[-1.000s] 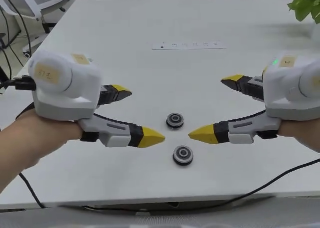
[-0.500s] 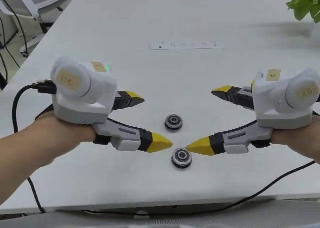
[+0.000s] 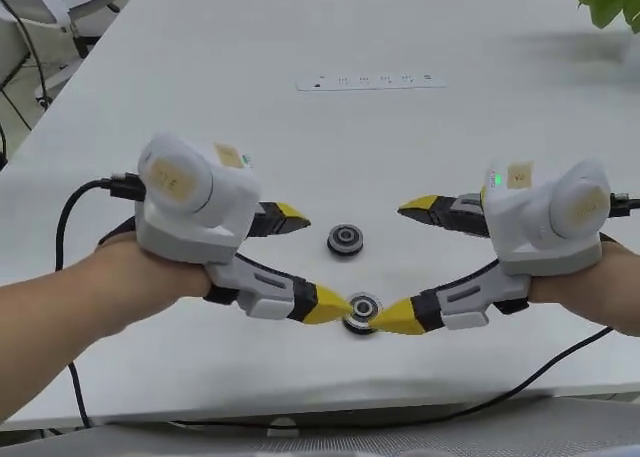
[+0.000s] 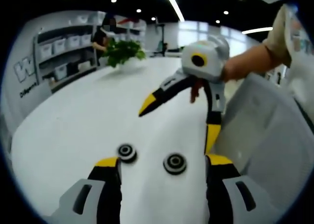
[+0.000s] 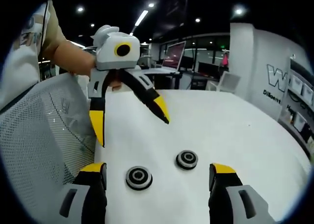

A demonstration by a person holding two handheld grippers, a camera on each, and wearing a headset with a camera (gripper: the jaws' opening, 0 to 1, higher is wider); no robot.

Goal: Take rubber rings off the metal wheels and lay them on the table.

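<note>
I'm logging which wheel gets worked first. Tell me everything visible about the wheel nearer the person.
The nearer wheel is a small disc lying flat on the white table: a black rubber ring, still on, around a silvery hub with a dark centre. It sits apart from the farther wheel. The yellow lower tips of the left hand-held gripper and right hand-held gripper flank it; contact can't be told.

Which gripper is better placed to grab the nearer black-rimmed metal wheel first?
Left, marginally. Both grippers are open and flank the nearer black-rimmed metal wheel, but it sits closer to centre between the jaws of the left gripper than of the right gripper.
</note>
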